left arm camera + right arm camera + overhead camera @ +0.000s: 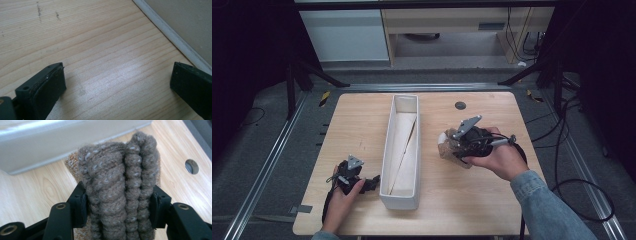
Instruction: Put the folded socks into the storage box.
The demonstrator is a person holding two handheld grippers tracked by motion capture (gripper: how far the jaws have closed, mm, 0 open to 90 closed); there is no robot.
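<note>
High view had the wooden table (362, 115), long white bin (404, 150) and my right gripper (117, 205) half-closed across a folded brown knit (117, 182) beside it: soft, light, squashy, best pinched mid-bundle; left gripper (117, 82) open, empty.

In the right gripper view the knitted bundle (120, 192) runs off the bottom edge, so its lower end stays unseen, and it hides the counter (30, 195) behind it. The long white bin (62, 142) is cut off at the top and blurred. From above, the right hand (498, 159) covers much of the bundle.
</note>
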